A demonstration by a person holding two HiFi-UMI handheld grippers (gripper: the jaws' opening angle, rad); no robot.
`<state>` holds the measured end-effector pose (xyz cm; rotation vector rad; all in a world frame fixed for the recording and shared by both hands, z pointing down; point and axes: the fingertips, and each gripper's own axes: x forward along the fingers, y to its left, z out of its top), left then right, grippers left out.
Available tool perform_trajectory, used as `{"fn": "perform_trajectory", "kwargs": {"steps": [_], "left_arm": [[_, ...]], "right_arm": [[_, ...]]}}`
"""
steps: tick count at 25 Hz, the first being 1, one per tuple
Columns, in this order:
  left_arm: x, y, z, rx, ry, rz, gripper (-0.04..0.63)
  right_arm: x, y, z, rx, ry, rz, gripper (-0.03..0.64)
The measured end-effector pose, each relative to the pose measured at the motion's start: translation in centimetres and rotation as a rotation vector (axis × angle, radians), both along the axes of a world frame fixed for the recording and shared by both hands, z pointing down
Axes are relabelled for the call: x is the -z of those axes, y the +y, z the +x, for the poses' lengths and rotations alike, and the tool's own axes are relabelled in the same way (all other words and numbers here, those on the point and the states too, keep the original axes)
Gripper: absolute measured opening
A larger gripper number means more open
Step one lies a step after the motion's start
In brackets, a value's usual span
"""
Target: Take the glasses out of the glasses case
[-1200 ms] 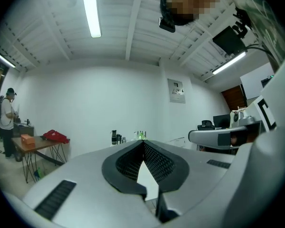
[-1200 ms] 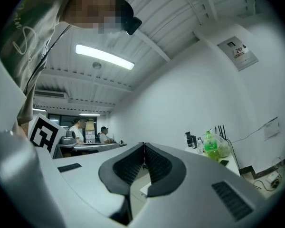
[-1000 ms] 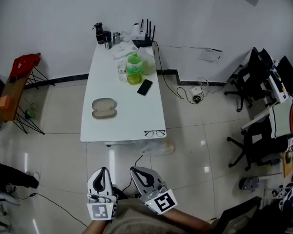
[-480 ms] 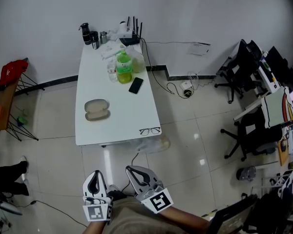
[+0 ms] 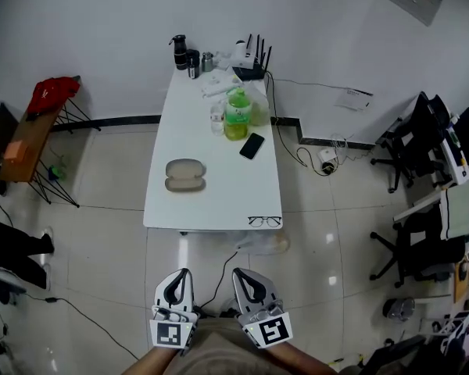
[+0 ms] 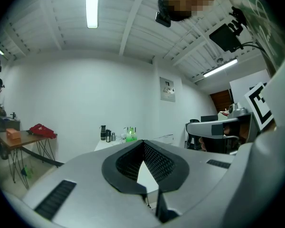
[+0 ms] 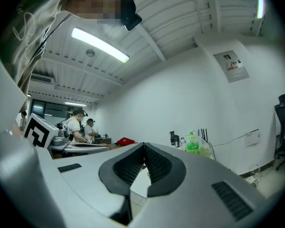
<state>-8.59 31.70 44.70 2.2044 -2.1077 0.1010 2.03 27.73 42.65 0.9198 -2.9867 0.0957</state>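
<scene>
Lying on white table (image 5: 219,201): open glasses case (image 5: 185,174), at 12 o'clock from left gripper (image 5: 184,273), well apart.
Glasses (image 5: 265,221): table's near right corner, 1 o'clock from right gripper (image 5: 239,273), apart.
Left gripper: jaws closed together, empty.
Right gripper: jaws closed together, empty.

White table (image 5: 219,201); beige glasses case (image 5: 185,174); green bottle (image 5: 236,116); black phone (image 5: 252,145).

Left gripper (image 6: 143,142), jaws together and empty, white table (image 6: 106,145) beyond.
</scene>
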Motion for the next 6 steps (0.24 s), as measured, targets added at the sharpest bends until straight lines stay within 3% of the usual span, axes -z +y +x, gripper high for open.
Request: {"fn": "perform_trajectory", "kwargs": {"steps": [6], "left_arm": [[-1.2,0.4,1.3,-0.031,0.01,-0.036,0.006]], "right_arm": [[-0.1,-0.1,0.7,-0.025,-0.05,-0.044,0.011]]}}
